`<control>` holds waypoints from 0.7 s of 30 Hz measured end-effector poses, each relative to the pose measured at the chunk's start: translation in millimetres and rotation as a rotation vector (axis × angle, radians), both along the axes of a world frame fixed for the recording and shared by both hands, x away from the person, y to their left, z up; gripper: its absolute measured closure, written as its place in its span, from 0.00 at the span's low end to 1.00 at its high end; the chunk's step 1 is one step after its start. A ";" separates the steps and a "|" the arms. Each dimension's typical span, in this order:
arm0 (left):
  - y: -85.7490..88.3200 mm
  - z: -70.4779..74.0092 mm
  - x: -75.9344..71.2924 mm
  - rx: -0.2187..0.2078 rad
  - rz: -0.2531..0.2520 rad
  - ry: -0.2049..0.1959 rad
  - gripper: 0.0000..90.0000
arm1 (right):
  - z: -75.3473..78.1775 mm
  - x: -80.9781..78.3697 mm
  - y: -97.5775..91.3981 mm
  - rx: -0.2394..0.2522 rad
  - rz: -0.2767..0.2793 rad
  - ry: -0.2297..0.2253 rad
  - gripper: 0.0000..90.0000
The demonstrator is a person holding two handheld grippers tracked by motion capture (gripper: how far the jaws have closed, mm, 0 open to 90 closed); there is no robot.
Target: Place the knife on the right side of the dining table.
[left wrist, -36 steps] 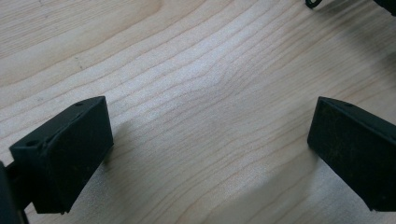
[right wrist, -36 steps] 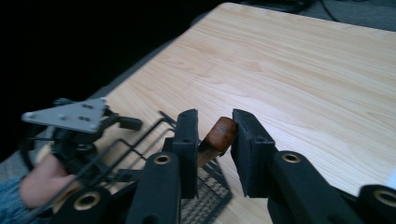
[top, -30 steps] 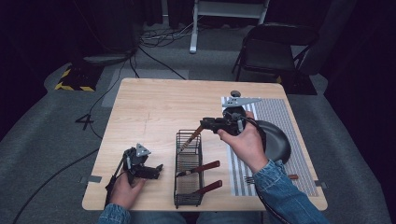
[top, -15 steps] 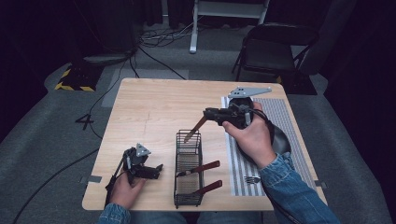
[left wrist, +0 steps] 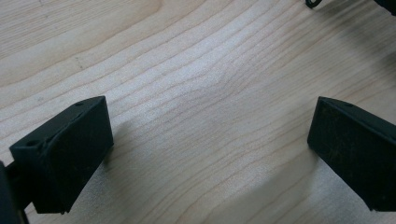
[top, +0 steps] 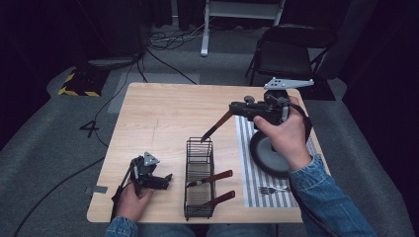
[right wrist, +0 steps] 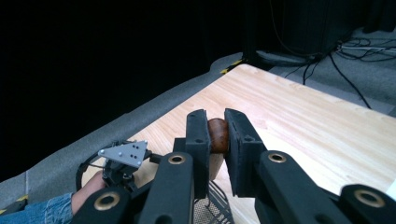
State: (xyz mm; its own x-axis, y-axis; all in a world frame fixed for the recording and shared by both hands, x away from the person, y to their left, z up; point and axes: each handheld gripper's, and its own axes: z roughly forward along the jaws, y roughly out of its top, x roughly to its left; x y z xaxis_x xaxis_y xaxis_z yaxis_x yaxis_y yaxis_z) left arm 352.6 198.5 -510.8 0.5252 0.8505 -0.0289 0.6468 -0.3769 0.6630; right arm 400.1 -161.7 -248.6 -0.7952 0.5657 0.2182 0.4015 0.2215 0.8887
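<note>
While the right gripper (top: 236, 109) hangs above the far end of the black wire-mesh basket (top: 199, 181), its jaws are clamped on the brown wooden handle of a knife (top: 217, 126), whose dark blade slants down toward the basket rim, an attitude that appears suited to dropping it in beside the two red-brown-handled utensils (top: 210, 178) already lying there. Resting idle on the light wood-grain table (top: 163, 118), the left gripper (top: 157, 180) has its jaws spread wide with nothing between them. A grey-striped mat (top: 249, 182) carries a round dark plate (top: 267, 155) and a metal fork (top: 273, 189). Beyond the table: grey carpet, cables, a black folding chair (top: 286, 54).
</note>
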 end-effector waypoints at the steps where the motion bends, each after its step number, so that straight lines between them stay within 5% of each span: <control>1: 0.0 0.0 0.0 0.000 0.000 0.000 0.00 | 5.3 -0.5 -4.2 0.003 0.001 -0.011 0.90; 10: -0.1 0.0 -0.1 0.000 0.002 0.000 0.00 | 26.9 -1.6 -22.9 0.025 -0.007 -0.041 0.90; 21: -1.8 0.2 2.5 0.003 0.042 0.000 0.00 | 32.2 27.2 -65.3 0.041 -0.090 -0.059 0.90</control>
